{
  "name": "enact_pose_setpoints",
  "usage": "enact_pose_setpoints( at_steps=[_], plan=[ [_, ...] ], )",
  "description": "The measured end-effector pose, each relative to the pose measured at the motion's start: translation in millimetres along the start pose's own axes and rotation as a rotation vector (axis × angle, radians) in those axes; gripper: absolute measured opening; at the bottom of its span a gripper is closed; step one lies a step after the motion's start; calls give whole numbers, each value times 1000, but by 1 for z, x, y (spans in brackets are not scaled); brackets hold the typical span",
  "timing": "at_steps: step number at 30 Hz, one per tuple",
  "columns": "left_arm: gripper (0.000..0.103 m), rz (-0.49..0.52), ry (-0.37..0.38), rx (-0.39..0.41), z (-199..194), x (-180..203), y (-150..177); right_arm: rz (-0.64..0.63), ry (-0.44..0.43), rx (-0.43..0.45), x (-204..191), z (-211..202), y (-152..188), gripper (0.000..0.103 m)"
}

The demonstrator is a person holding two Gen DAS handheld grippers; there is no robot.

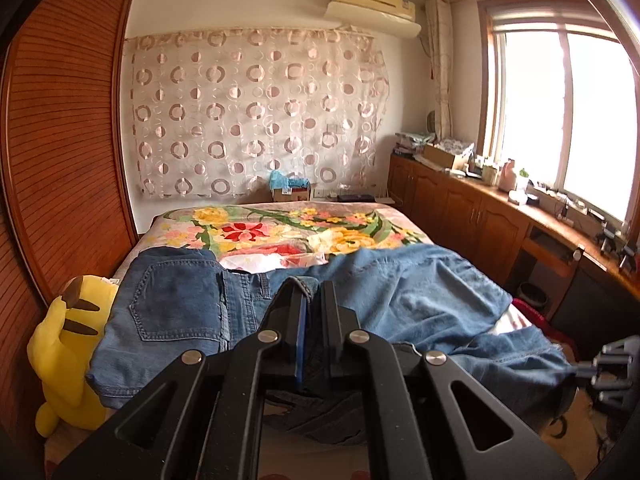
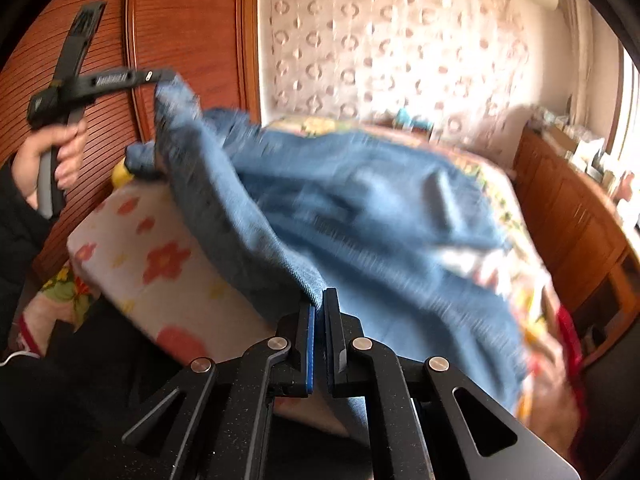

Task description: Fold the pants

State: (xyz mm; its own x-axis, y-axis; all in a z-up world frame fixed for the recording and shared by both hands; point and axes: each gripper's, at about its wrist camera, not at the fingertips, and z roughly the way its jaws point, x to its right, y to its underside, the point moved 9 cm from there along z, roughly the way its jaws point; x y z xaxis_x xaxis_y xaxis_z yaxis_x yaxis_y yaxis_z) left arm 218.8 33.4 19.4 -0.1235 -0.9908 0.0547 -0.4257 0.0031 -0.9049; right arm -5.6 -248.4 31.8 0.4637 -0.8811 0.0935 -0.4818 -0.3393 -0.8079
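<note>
Left hand-held gripper (image 1: 310, 292) is pinched shut on a hemmed edge of the blue denim pants (image 1: 400, 292), which lie spread across the near end of the bed with the flowered cover (image 1: 280, 228); the back-pocket side sits toward the bed's left edge, next to a yellow plush toy (image 1: 68, 352) leaning against the ribbed wooden wardrobe door (image 1: 60, 140). In the right wrist view the same tool appears at upper left, held in a person's hand (image 2: 66, 156), with denim hanging from its tip. Right hand-held gripper (image 2: 319, 300) has its jaws together on another edge of the denim, near the bed's front edge, and that view is smeared with blur.

Both grips look thin, taking only a hem. A sharp pull could slide the heavy cloth out of either pinch, most likely on the right. Uneven lifting might twist the legs and skew the fold. Loose denim at the bed's right edge could slip toward the floor, and the left side may brush the toy.
</note>
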Motion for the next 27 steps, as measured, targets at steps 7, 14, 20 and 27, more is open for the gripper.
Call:
enact_pose_setpoints(
  at_steps=[7,14,20,27],
  plan=[
    [7,-36,-1,16,-8,-12,-8,-117,97,35,15,-1,-56,3],
    [7,-29,-11,19,-9,-14,-13,-147,150,38,16,22,-71,3],
    [7,-27,-14,22,-7,-15,-15,-186,192,60,17,48,-95,3],
    [7,-27,-28,-10,21,-28,-10,-212,194,100,17,89,-103,3]
  ],
)
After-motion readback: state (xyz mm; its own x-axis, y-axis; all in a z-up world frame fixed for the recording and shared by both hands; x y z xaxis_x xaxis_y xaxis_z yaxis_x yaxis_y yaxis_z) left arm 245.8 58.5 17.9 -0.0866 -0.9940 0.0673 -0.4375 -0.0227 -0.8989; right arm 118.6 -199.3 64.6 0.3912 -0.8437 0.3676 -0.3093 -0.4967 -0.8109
